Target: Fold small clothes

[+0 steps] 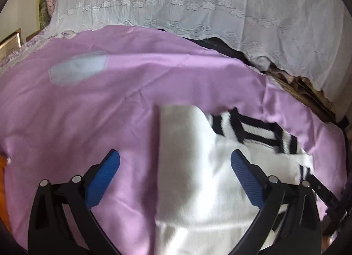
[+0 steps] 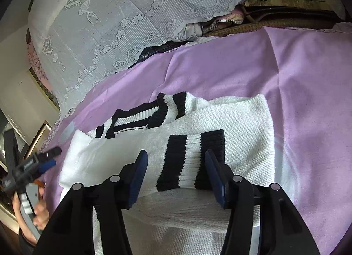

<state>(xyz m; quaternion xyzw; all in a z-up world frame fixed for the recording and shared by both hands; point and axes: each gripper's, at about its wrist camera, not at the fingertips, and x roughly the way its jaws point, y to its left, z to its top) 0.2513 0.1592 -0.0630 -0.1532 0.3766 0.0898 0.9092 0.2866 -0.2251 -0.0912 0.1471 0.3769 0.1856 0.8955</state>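
Observation:
A white knit sweater (image 2: 242, 122) with black-and-white striped ribbing lies partly folded on a lilac sheet (image 2: 308, 78). Its striped collar (image 2: 140, 116) is at the far side. A sleeve is folded across the body, with its striped cuff (image 2: 191, 158) on top. My right gripper (image 2: 176, 153) stands open just above that cuff, which lies between the blue pads (image 2: 137, 175) with a gap on the left. In the left wrist view my left gripper (image 1: 175, 156) is wide open over the sweater's (image 1: 198, 178) left edge, holding nothing. It also shows, small and blurred, as the left gripper (image 2: 49, 158) in a hand.
A white lace cloth (image 1: 198, 1) covers a pile behind the lilac sheet (image 1: 88, 111). Dark fabric and brown boards (image 2: 286, 15) show under its edge at the back right. A pale oval patch (image 1: 77, 67) marks the sheet at left. A person's hand (image 2: 39, 213) is at the lower left.

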